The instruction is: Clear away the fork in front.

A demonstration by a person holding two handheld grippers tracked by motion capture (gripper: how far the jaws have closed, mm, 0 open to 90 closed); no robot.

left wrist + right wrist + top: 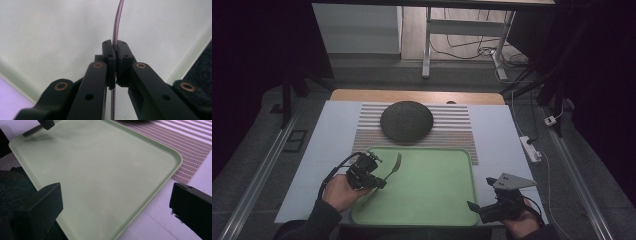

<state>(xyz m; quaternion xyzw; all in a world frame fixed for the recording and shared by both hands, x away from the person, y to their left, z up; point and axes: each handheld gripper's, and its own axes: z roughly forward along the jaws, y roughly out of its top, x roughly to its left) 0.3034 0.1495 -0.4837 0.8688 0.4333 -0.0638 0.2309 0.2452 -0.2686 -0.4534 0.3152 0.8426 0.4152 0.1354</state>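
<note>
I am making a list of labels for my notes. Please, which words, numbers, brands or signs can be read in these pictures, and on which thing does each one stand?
None can be read: the tray, striped mat, dark bowl, utensil, left gripper and right gripper show no lettering.

You have no text, label, brand, number or sign to read anywhere in these pictures.
</note>
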